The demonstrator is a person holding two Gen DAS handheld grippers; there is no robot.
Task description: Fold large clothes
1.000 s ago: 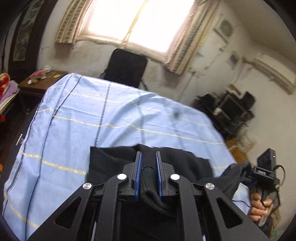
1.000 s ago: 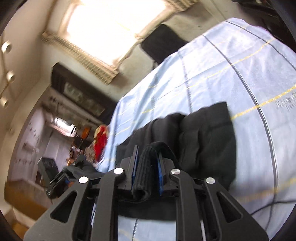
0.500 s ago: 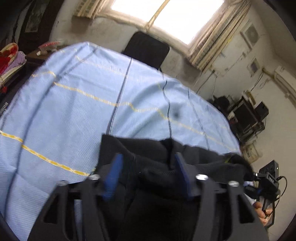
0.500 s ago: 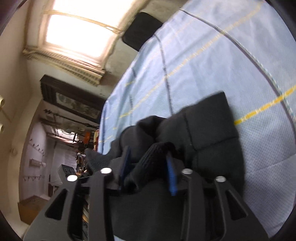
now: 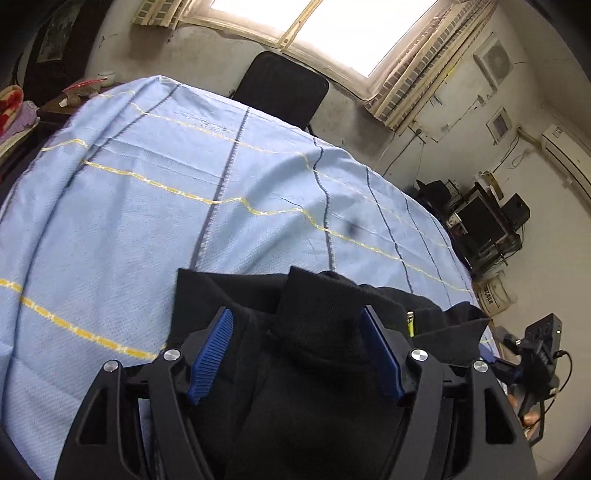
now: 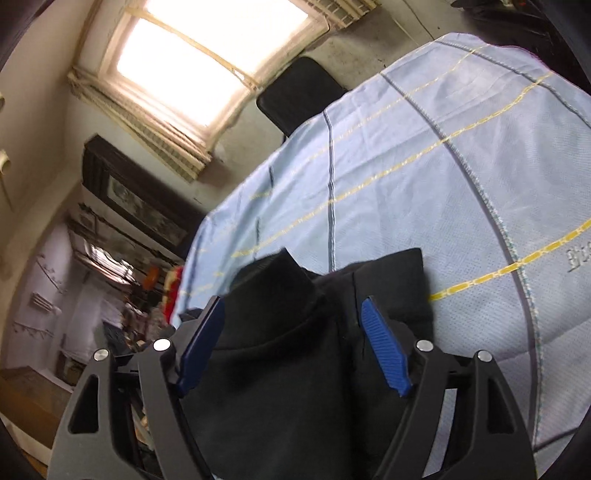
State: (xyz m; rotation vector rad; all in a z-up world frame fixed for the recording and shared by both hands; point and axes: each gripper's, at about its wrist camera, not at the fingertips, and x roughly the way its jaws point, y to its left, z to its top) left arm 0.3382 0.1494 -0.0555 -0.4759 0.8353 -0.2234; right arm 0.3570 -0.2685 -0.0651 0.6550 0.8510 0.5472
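Observation:
A black garment (image 5: 317, 332) lies in folded layers at the near edge of a table covered by a light blue cloth (image 5: 147, 206) with yellow and dark stripes. My left gripper (image 5: 297, 332) is open, its blue pads (image 5: 210, 350) wide apart on either side of a ribbed black cuff that rests loose between them. In the right wrist view the same garment (image 6: 295, 332) lies between the open jaws of my right gripper (image 6: 293, 326), whose blue pads (image 6: 384, 354) do not press it. The right gripper also shows in the left wrist view (image 5: 535, 358) at the far right.
A black chair (image 5: 280, 92) stands behind the table under a bright window (image 5: 332, 29). Shelves with dark electronics (image 5: 480, 221) stand at the right wall. A side table with red items (image 5: 81, 88) is at the left.
Both grippers were shut on the ribbed black cuffs one second ago and have opened wide. The garment now lies released on the cloth, with both grippers lower and closer to the table.

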